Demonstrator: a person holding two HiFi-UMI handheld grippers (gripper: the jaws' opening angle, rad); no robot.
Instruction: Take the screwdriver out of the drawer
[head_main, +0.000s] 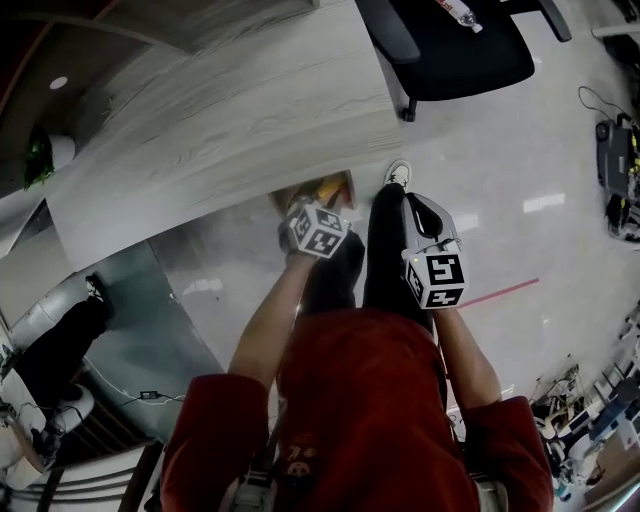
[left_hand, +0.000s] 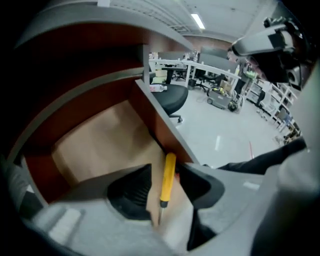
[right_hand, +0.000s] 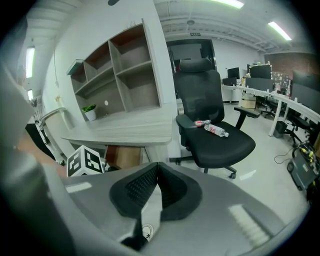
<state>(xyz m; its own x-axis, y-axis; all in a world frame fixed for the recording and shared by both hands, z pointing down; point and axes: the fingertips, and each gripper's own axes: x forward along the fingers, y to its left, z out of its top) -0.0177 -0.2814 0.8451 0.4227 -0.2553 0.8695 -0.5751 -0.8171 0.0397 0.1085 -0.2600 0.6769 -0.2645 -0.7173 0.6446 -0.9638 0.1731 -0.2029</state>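
Observation:
A yellow-handled screwdriver (left_hand: 169, 175) lies on the wooden bottom of the open drawer (left_hand: 100, 145), against its right wall, tip toward me. My left gripper (left_hand: 166, 170) reaches into the drawer, open, with one jaw on either side of the handle and a gap left on the left side. In the head view the screwdriver (head_main: 328, 187) shows as a yellow patch in the drawer (head_main: 292, 197) under the desk edge, just beyond the left gripper (head_main: 314, 208). My right gripper (head_main: 418, 206) hangs beside my leg, away from the drawer; its jaws (right_hand: 157, 167) are shut with nothing between them.
The grey wooden desk (head_main: 220, 120) overhangs the drawer. A black office chair (right_hand: 215, 135) with a plastic bottle (right_hand: 216, 130) on its seat stands to the right. An open wall shelf (right_hand: 120, 75) rises behind the desk. Polished floor (head_main: 500, 200) lies to the right.

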